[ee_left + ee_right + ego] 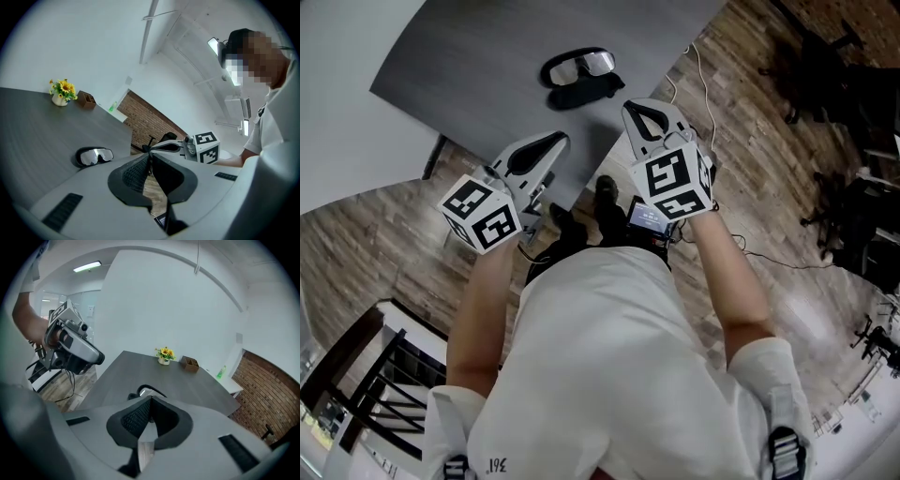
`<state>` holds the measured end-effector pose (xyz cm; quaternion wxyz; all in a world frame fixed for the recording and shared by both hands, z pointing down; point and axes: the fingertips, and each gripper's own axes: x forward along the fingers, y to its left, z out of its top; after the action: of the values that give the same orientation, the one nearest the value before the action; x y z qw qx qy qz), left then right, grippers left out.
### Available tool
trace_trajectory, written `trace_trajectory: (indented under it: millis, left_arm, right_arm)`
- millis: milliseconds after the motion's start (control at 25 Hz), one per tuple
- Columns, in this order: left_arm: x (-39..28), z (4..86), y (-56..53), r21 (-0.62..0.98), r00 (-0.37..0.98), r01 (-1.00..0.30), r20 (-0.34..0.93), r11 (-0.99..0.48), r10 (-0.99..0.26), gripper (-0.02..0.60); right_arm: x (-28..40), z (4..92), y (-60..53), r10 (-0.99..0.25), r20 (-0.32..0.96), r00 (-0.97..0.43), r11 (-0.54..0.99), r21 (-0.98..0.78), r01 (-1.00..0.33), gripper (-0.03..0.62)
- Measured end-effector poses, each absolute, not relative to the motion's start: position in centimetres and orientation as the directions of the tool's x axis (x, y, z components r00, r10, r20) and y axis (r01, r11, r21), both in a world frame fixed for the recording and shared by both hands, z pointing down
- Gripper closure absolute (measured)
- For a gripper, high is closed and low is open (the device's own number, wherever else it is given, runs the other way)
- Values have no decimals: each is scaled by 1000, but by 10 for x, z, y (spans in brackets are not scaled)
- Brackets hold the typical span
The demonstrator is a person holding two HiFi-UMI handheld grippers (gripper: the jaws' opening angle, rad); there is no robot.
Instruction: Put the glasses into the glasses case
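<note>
grey tabletop (469, 84) fills the upper left of the head view. the glasses (579, 66) lie flat on it, close to the corner that points toward me, and the black glasses case (581, 92) touches their near side. i have both grippers near that corner, aimed at the table. the left gripper (555, 142) is on the left and the right gripper (639, 111) on the right. both are apart from the glasses, and neither carries anything.

in the left gripper view my jaws are clenched pad to pad, with nothing between them. the glasses sit on the table to the left of the jaw tips, their lenses catching the light. the right gripper's nose and its marker cube (206, 145) show just past my jaws. at the far end of the table stand sunflowers in a white pot (61, 92), with a small brown wooden box (86, 99) beside them.

in the right gripper view these jaws are pressed together too, and empty. the dark rim of the glasses peeks out just above the jaw tips. the left gripper hangs off to the left, in a hand. a green bottle (220, 372) stands on a white ledge beyond the table.
</note>
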<state>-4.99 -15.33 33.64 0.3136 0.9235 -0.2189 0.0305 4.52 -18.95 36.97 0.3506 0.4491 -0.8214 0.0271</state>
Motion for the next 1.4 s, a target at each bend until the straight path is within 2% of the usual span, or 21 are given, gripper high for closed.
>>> trace_trajectory:
  millis: [560, 960, 1400]
  left_arm:
    - [-67, 319, -132, 550, 888, -447, 176, -705, -425, 549]
    - [-72, 316, -123, 565, 884, -454, 187, -689, -429, 549]
    - [-87, 301, -102, 566, 881, -456, 177, -687, -438, 549]
  right_arm:
    - [43, 351, -162, -739, 569, -360, 572, 248, -782, 584]
    - [53, 346, -156, -738, 561, -375, 546, 169, -821, 585]
    - [40, 296, -136, -770, 475, -425, 542, 137, -829, 585]
